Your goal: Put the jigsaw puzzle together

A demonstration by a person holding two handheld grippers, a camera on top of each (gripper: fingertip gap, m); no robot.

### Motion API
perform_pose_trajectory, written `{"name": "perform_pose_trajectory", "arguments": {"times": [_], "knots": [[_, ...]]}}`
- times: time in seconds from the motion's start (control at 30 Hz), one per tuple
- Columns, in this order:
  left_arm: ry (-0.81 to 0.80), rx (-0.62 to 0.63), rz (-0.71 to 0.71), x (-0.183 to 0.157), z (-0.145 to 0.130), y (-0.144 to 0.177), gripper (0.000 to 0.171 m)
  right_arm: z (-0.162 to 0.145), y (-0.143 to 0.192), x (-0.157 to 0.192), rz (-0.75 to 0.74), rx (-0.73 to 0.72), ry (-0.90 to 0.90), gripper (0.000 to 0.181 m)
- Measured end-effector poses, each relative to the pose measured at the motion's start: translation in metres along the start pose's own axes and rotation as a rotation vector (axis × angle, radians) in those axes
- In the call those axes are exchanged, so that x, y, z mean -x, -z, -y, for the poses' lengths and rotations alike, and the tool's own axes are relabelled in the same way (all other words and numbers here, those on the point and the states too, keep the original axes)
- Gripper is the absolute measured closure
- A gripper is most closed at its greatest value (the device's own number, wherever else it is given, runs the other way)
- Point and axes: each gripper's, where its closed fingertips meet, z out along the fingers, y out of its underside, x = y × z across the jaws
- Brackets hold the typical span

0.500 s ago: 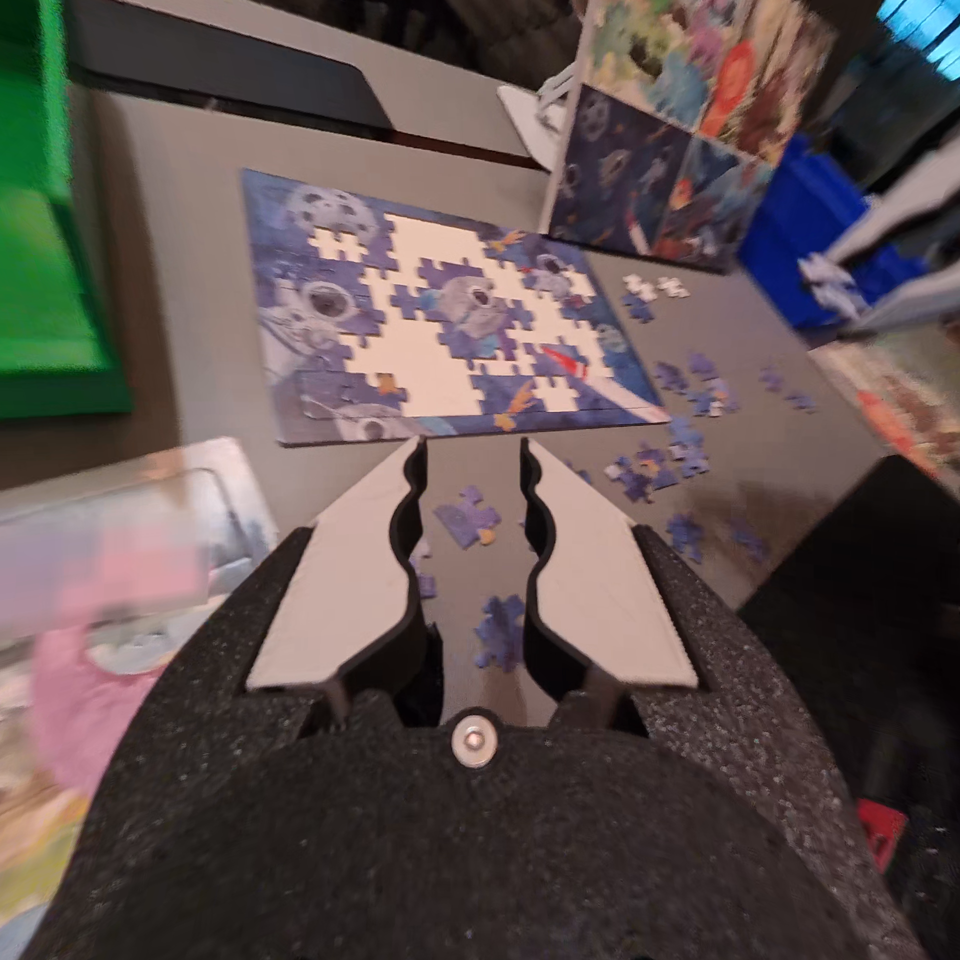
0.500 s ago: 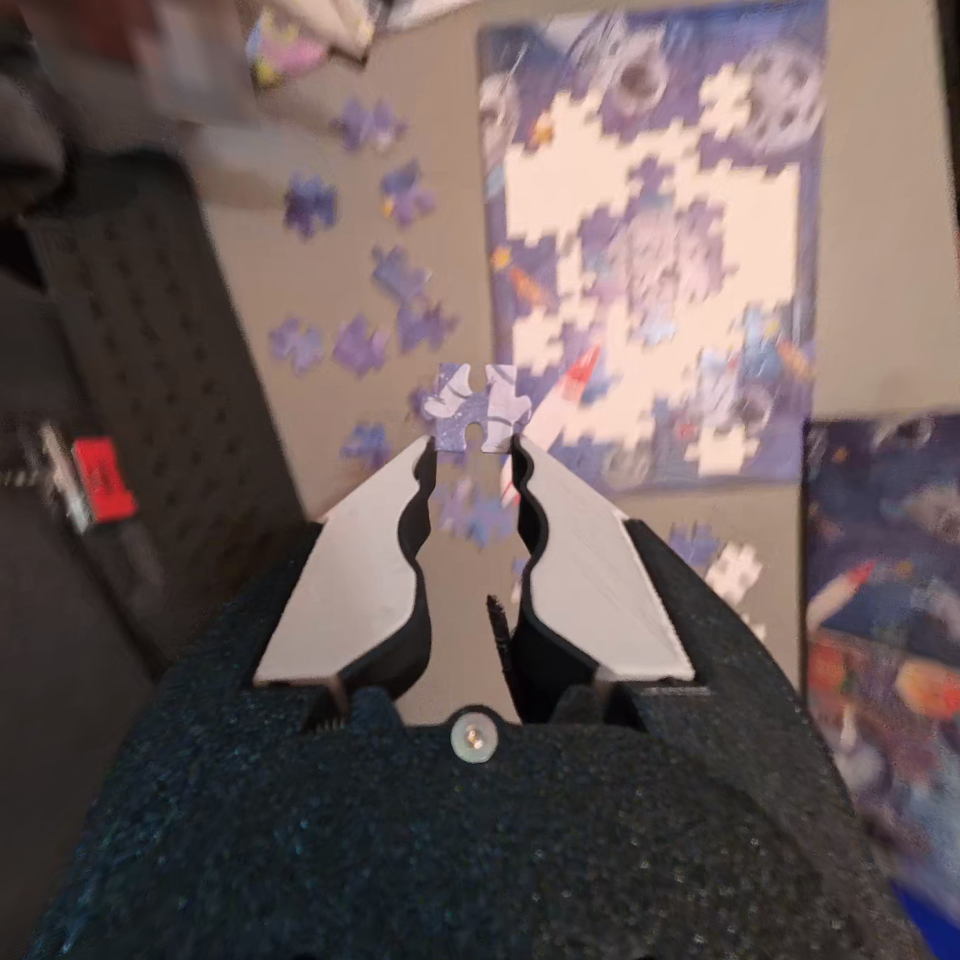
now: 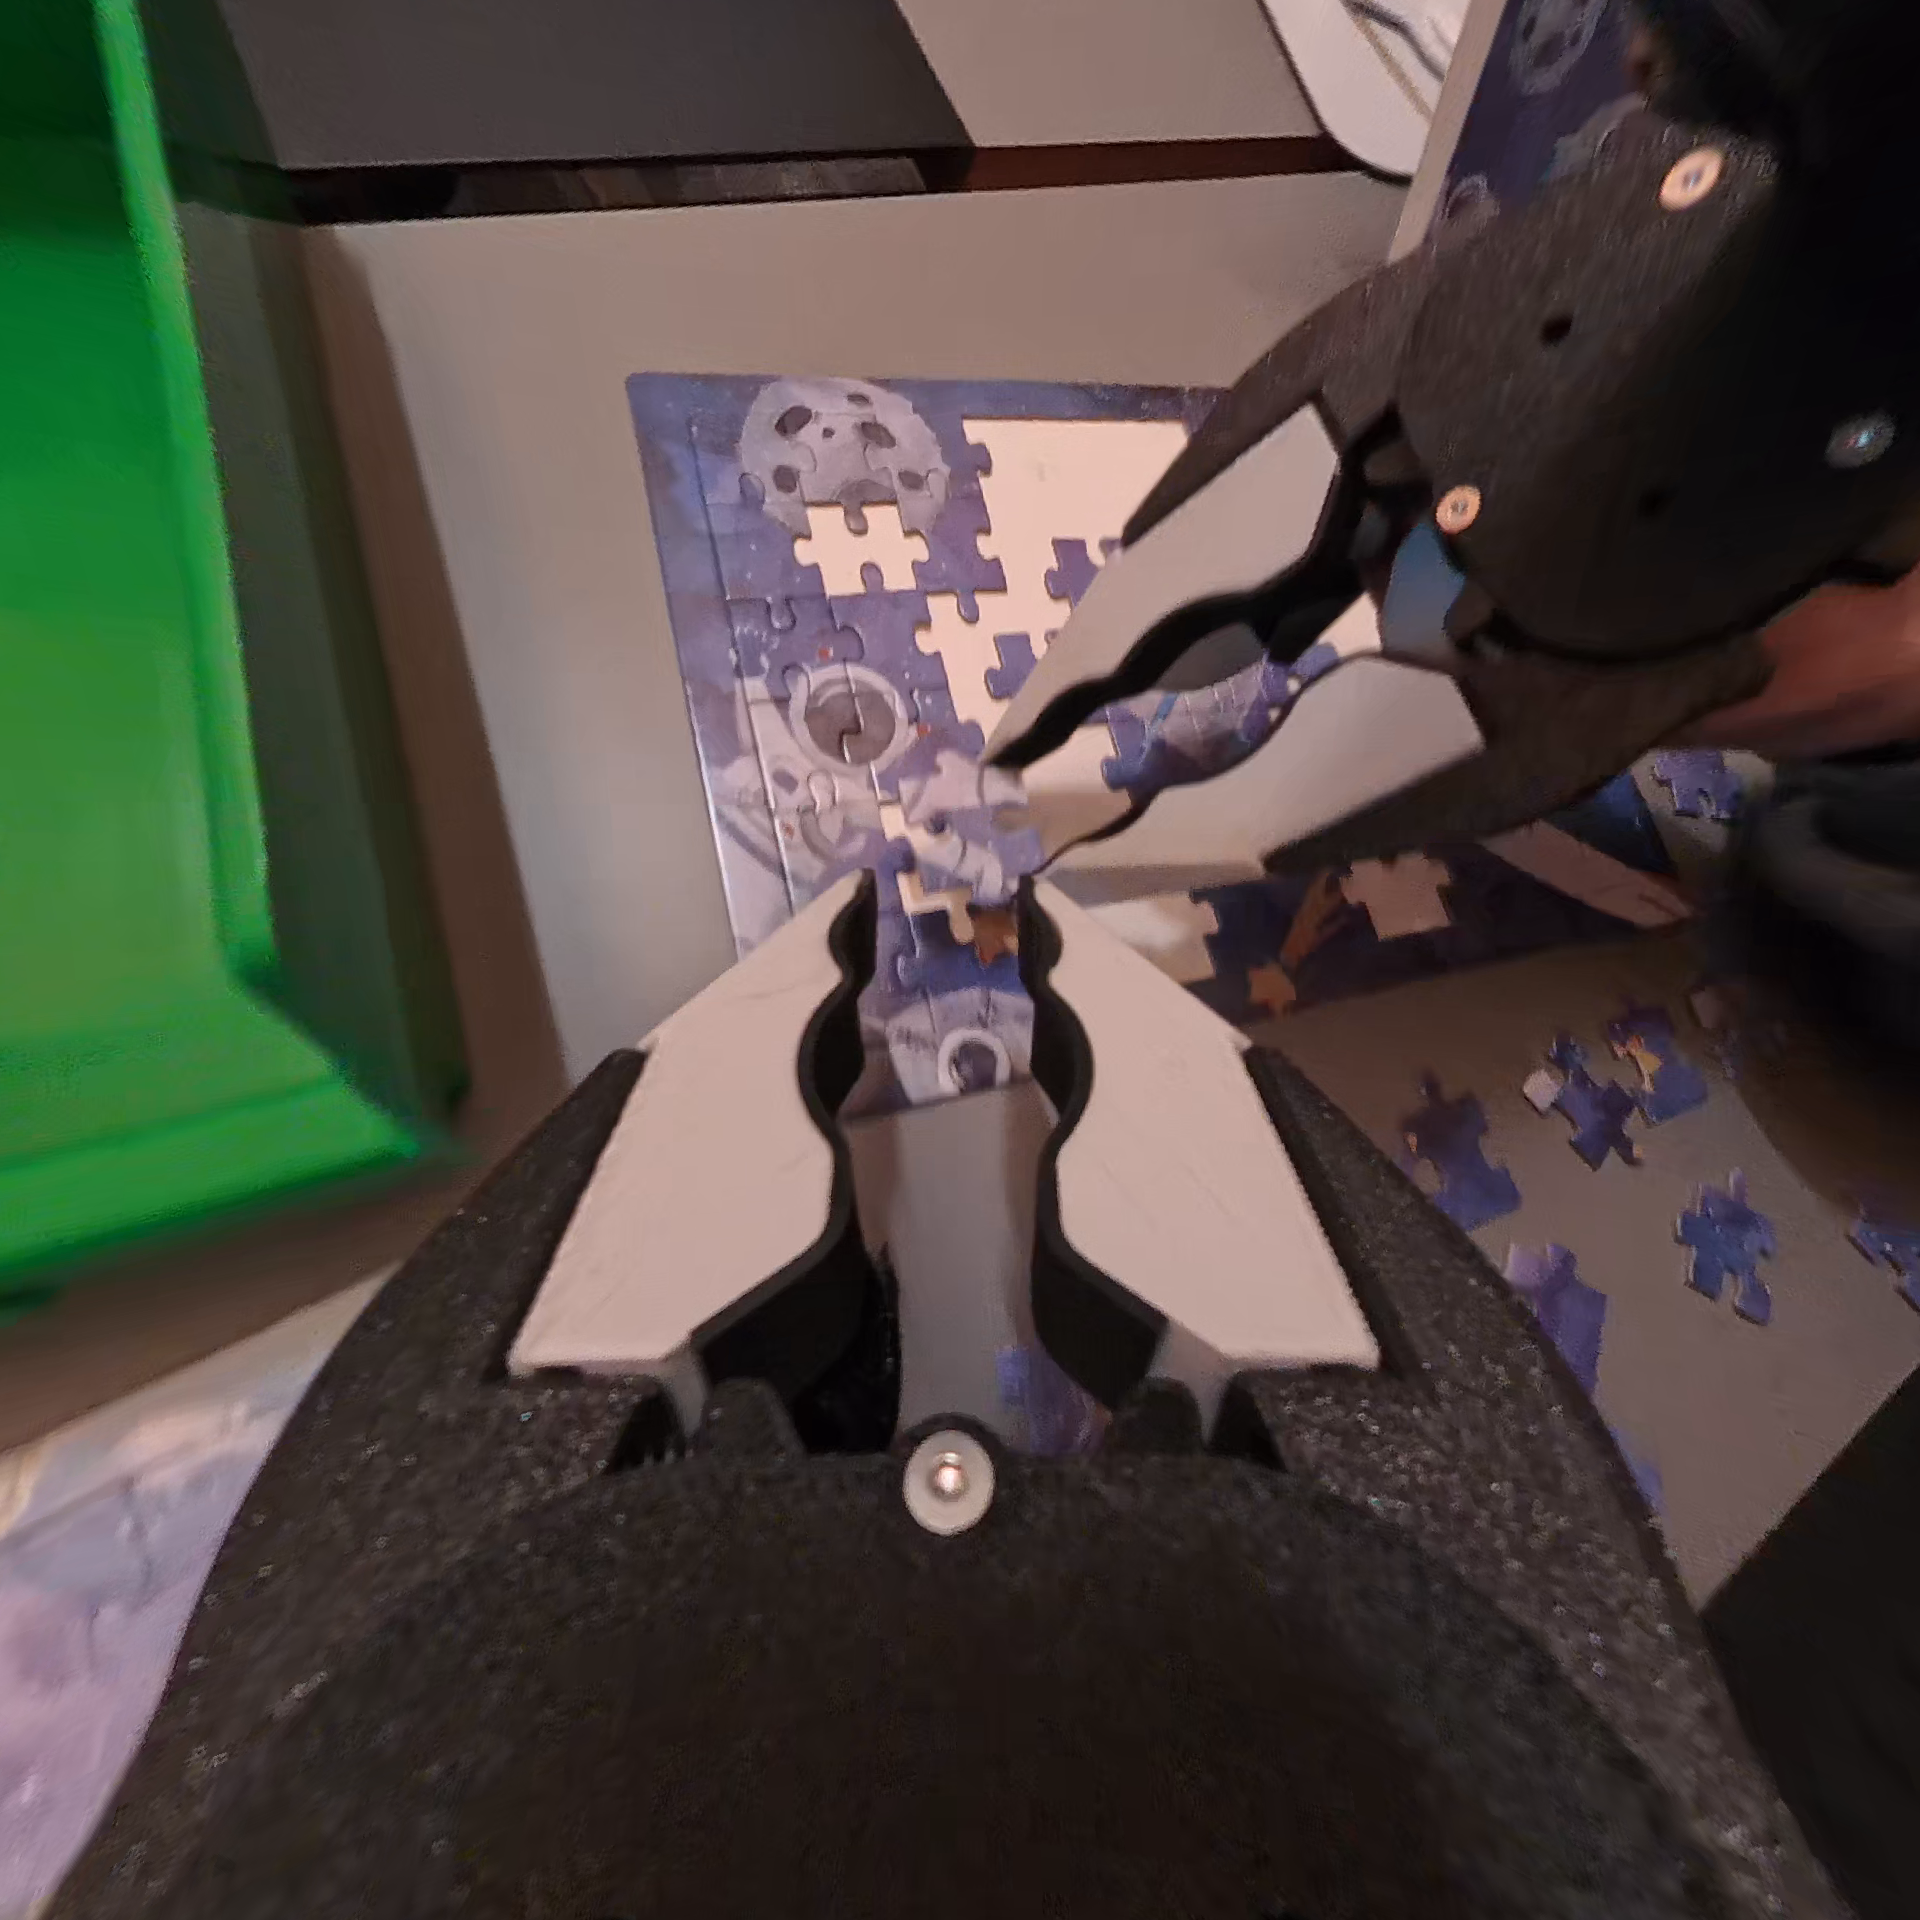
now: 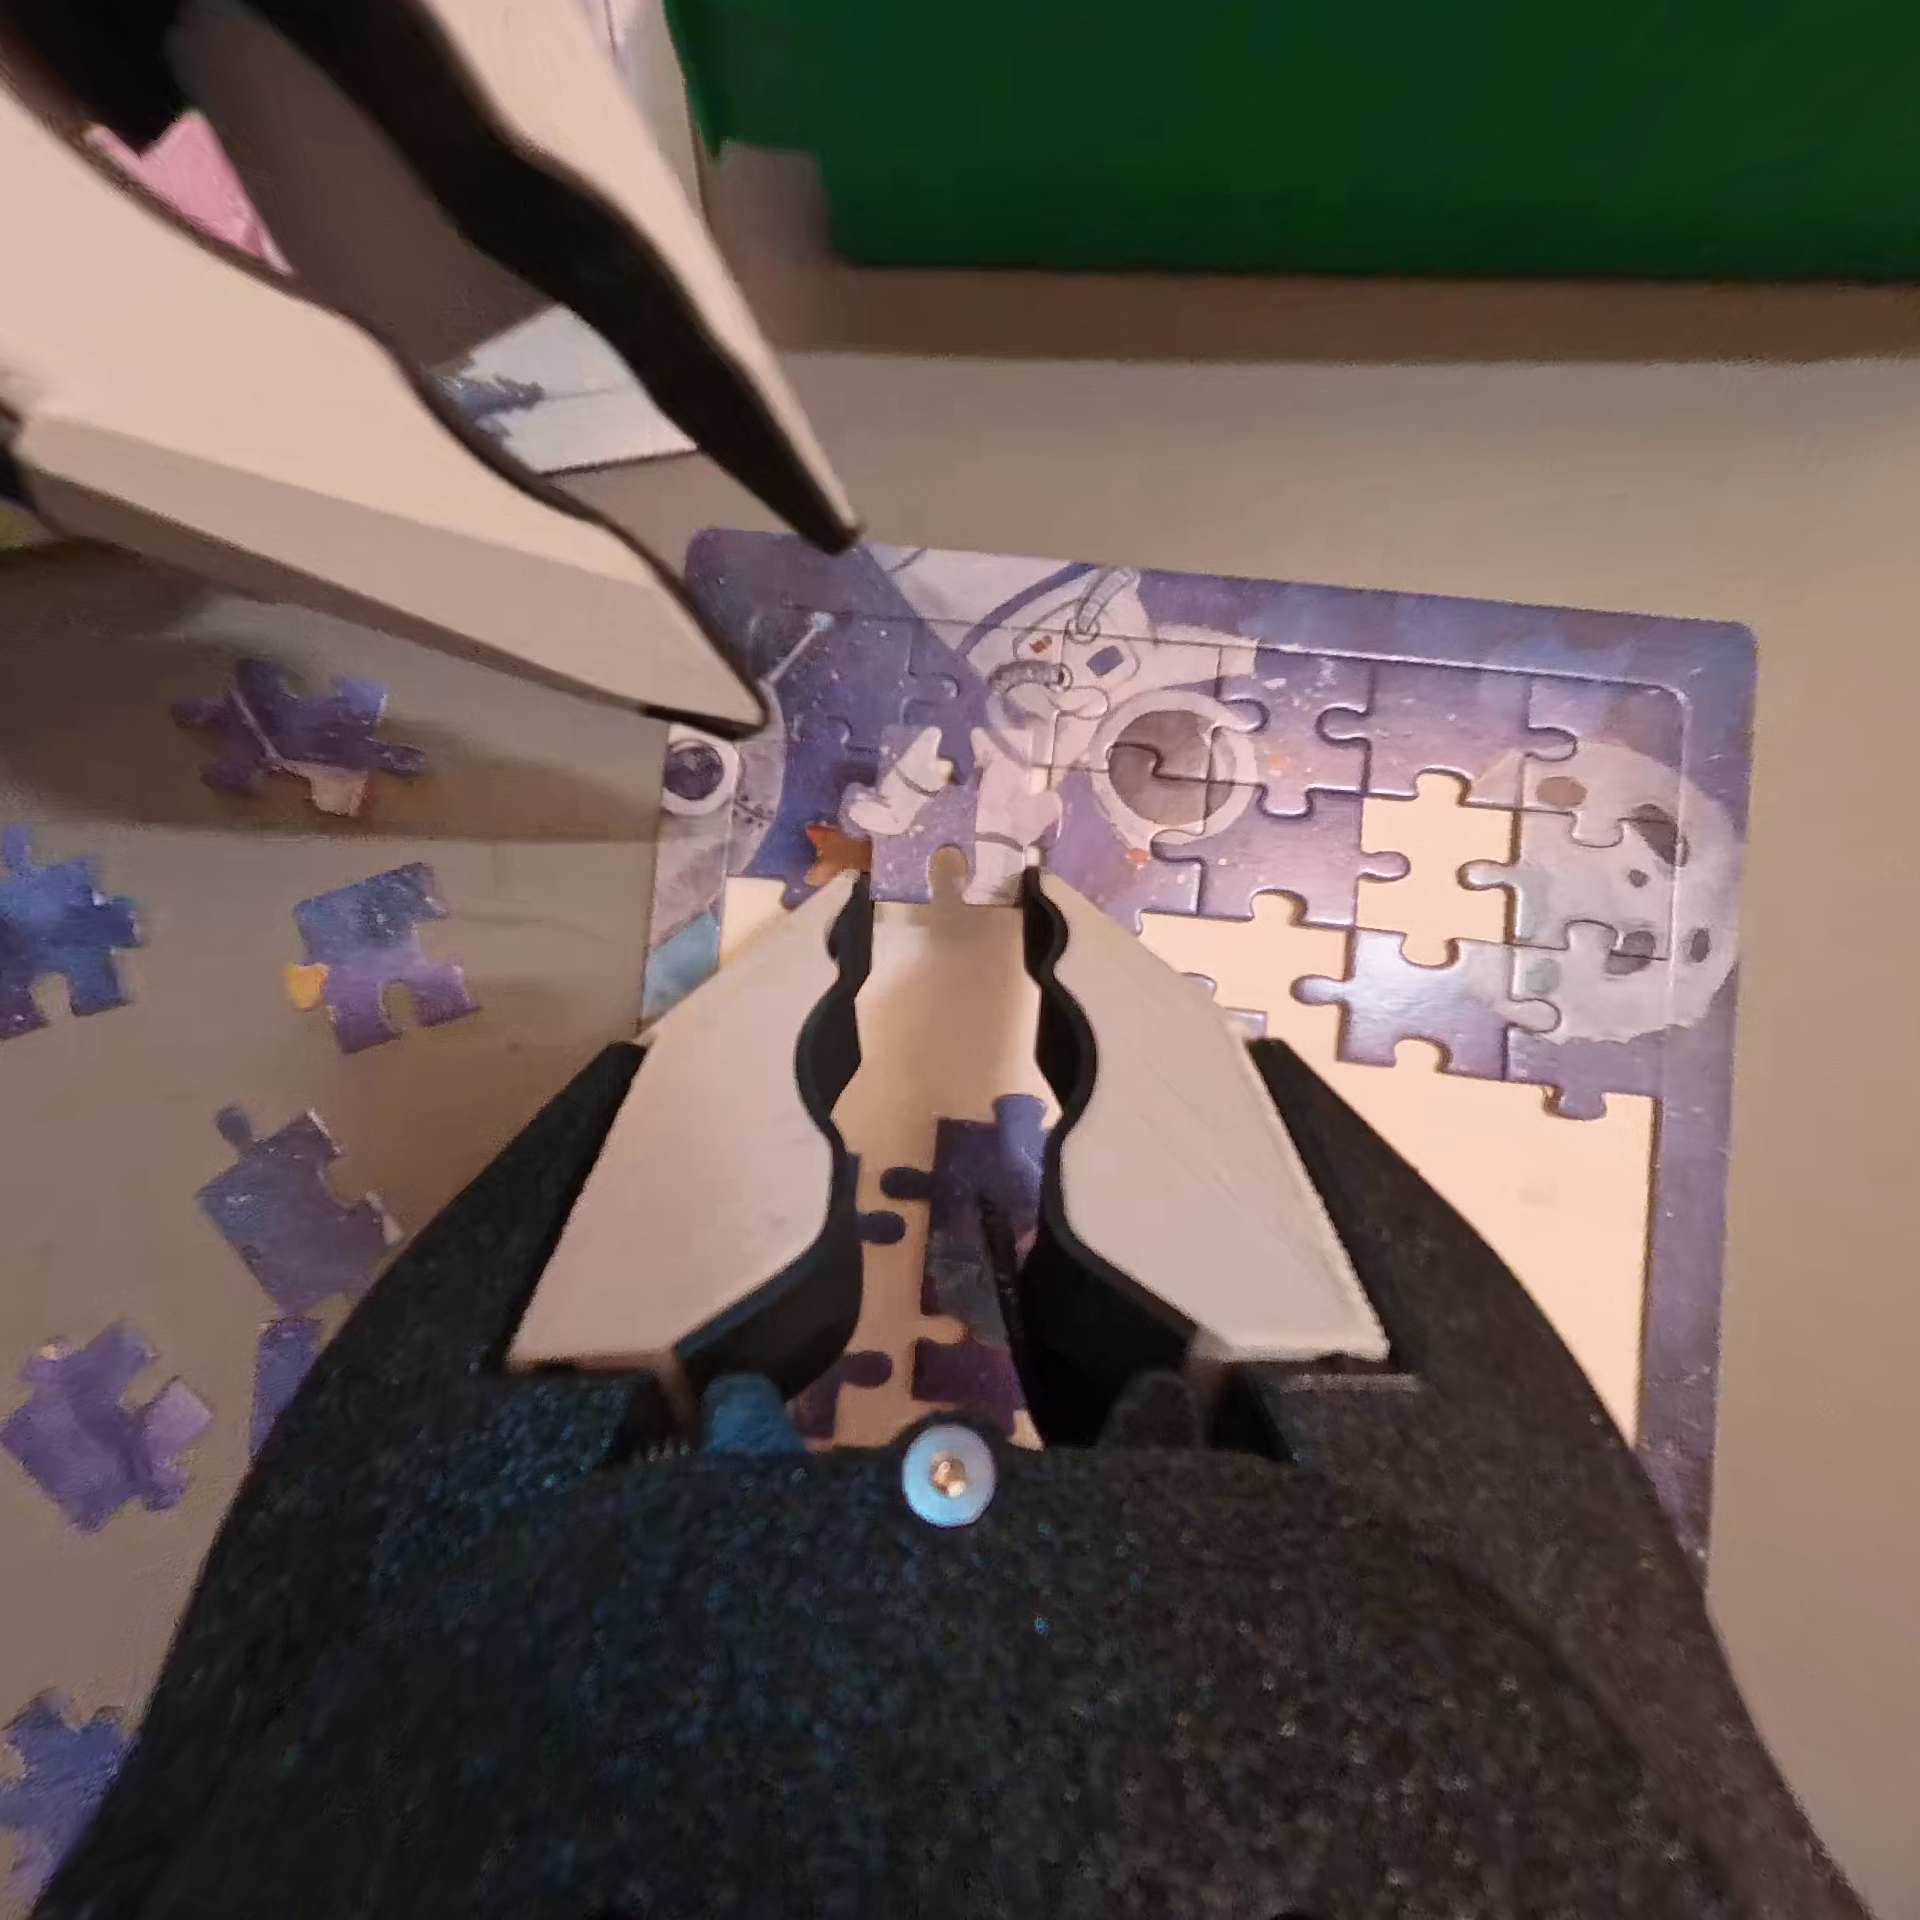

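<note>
Holding a two-piece puzzle section (image 4: pixel 951 831) by its near edge, right claw (image 4: pixel 943 883) narrowly parted, over the puzzle board (image 4: pixel 1704 935) at 12 o'clock. Left claw (image 3: pixel 945 894) empty, slightly open, close by. Risk: tabs misaligned, neighbours lifted; collision between claws.

The right gripper (image 4: pixel 945 883) pinches a puzzle piece (image 4: pixel 951 831) at its fingertips, angled downward; the left gripper (image 3: pixel 945 904) hovers just beside it, jaws parted (nothing between them).
</note>
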Motion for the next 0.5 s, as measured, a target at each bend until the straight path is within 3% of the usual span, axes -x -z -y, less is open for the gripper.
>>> {"name": "perform_pose_trajectory", "arguments": {"times": [0.2,0.5], "knots": [[-0.053,0.039,-0.032,0.000,-0.003,-0.024,0.151,-0.005,0.001,0.002,0.083,0.042,-0.060,0.153],[-0.083,0.061,-0.045,0.002,-0.013,-0.035,0.159,-0.006,0.000,0.002,0.082,0.116,-0.084,0.153]]}}
